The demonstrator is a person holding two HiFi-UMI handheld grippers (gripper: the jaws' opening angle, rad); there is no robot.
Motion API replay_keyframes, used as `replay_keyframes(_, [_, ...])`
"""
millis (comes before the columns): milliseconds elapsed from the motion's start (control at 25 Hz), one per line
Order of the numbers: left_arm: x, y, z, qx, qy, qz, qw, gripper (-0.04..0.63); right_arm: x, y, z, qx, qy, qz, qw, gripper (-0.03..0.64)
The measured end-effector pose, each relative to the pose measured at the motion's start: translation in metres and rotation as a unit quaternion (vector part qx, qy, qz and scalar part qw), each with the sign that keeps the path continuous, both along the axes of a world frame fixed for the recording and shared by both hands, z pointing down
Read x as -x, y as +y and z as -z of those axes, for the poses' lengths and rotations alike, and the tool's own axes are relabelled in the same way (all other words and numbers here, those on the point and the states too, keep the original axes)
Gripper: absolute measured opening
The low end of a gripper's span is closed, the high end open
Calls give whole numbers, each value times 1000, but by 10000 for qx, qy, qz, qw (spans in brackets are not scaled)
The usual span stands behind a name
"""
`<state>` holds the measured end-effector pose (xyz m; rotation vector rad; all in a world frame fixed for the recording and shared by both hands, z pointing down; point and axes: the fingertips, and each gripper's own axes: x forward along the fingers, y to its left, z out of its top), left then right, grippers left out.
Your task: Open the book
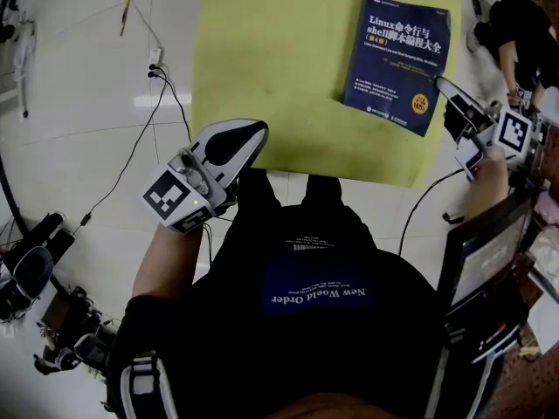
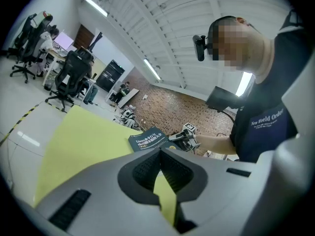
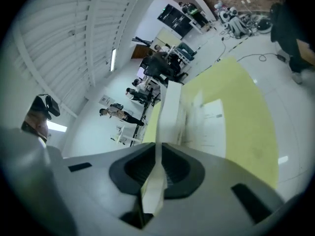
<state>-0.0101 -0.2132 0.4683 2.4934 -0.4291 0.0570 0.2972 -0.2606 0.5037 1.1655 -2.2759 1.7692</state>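
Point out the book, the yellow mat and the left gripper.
book (image 1: 397, 55): head view, middle of the dark blue cover.
yellow mat (image 1: 262, 51): head view, bare part left of the book.
left gripper (image 1: 259, 129): head view, tip of its closed jaws.

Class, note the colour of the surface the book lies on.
Yellow-green surface under the book, clearest in the head view.
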Motion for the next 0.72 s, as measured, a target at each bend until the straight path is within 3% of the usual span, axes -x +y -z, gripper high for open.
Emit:
replay_keyframes(320, [16, 6, 11, -70, 101, 208, 9997, 2, 79, -30, 55, -487, -123, 596, 9970, 28])
replay_keyframes(600, [37, 12, 13, -108, 133, 458, 9988, 2, 145, -58, 61, -731, -227, 1049, 9915, 20])
replay_keyframes(720, [63, 5, 13, -89, 165, 590, 9981, 2, 190, -76, 55, -726, -228, 1314, 9884, -5])
